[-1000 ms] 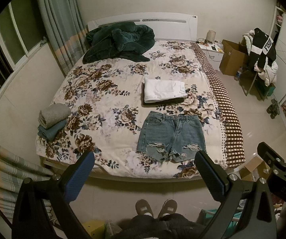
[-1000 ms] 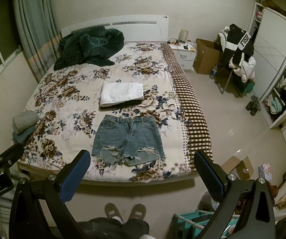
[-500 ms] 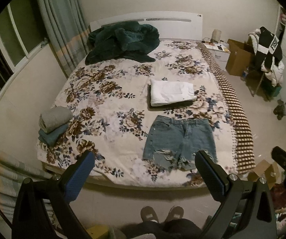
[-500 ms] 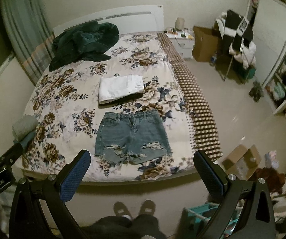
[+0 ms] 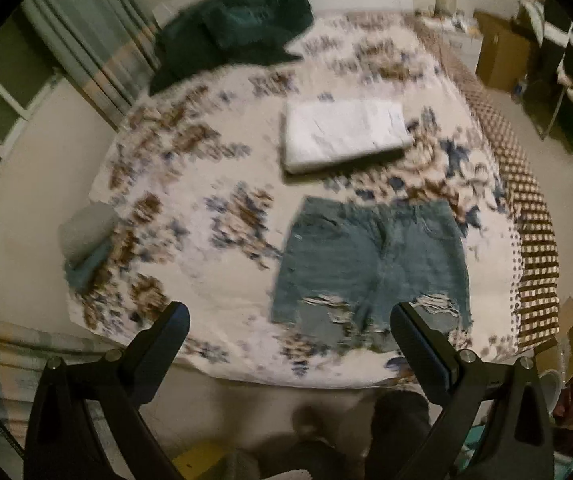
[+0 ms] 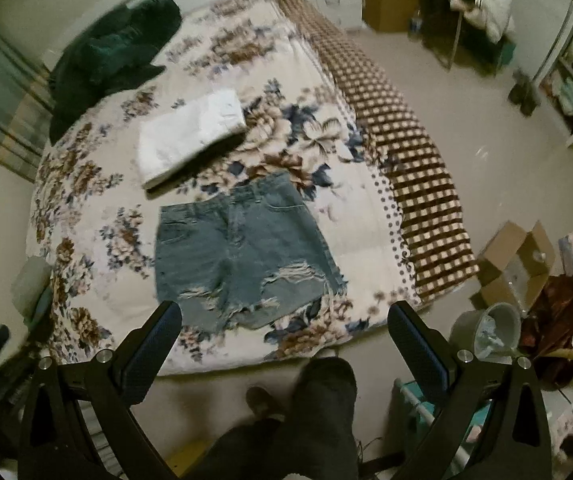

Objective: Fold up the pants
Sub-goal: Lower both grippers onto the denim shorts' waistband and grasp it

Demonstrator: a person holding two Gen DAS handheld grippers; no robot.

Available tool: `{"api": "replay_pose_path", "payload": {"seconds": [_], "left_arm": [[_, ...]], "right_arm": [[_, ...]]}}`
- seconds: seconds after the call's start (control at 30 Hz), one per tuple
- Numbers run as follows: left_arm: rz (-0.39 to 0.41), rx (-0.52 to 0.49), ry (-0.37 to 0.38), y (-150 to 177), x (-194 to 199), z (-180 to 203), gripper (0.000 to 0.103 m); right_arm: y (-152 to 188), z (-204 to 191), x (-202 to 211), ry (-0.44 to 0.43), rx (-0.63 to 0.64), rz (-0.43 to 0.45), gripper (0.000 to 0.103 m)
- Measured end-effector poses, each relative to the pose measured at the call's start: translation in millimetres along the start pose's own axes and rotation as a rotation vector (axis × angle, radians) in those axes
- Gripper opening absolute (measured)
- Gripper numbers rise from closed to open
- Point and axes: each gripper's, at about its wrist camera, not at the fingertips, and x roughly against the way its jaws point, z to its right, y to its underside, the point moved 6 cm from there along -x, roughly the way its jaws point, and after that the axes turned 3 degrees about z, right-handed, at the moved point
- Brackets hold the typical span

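Blue denim shorts (image 5: 370,264) with frayed hems lie flat and unfolded near the foot edge of the floral bed (image 5: 222,288). They also show in the right wrist view (image 6: 242,252). My left gripper (image 5: 288,320) is open and empty, held above the foot of the bed, its right finger over the shorts' hem. My right gripper (image 6: 284,320) is open and empty, also above the bed's foot edge just below the shorts. The left wrist view is blurred by motion.
A folded white garment (image 5: 342,134) lies beyond the shorts. A dark green quilt (image 5: 230,28) is heaped at the headboard. Rolled grey and teal cloths (image 5: 86,236) sit at the bed's left edge. A cardboard box (image 6: 518,264) and bucket (image 6: 490,332) stand on the floor right.
Both grippers have moved forward and down toward the bed; the shorts now look larger and nearer. Both stay open. The person's leg has stepped forward.
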Motion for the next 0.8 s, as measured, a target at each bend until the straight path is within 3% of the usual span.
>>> {"api": "replay_pose_path", "payload": {"seconds": [0.07, 0.2, 0.3, 0.37, 0.47, 0.57, 0.63, 0.67, 0.73, 0.8], "left_arm": [[-0.047, 0.005, 0.005, -1, -31, 32, 0.103], [-0.157, -0.008, 0.091, 10, -106, 130, 0.103], [-0.190, -0.072, 0.110, 32, -165, 206, 0.103], [-0.260, -0.087, 0.132, 54, -205, 247, 0.103], [-0.347, -0.085, 0.151, 84, -250, 287, 0.103], [-0.362, -0.110, 0.110, 104, -278, 309, 0.103], [-0.389, -0.126, 0.081, 119, -296, 316, 0.088], [-0.409, -0.122, 0.079, 125, -302, 315, 0.074], [-0.378, -0.059, 0.135, 124, -301, 307, 0.067], [-0.339, -0.031, 0.219, 118, -293, 303, 0.027]], "right_arm": [[-27, 26, -46, -0.015, -0.003, -0.041, 0.103], [-73, 78, -128, -0.008, -0.006, -0.095, 0.099], [-99, 112, -183, 0.003, 0.011, -0.120, 0.099], [-103, 128, -211, 0.016, 0.029, -0.142, 0.099], [-111, 148, -265, 0.049, 0.083, -0.187, 0.099], [-113, 152, -311, 0.045, 0.132, -0.229, 0.099], [-109, 143, -333, 0.030, 0.165, -0.248, 0.099], [-109, 138, -345, 0.014, 0.182, -0.257, 0.099], [-109, 122, -372, -0.027, 0.213, -0.282, 0.099], [-110, 100, -401, -0.080, 0.246, -0.310, 0.099]]}}
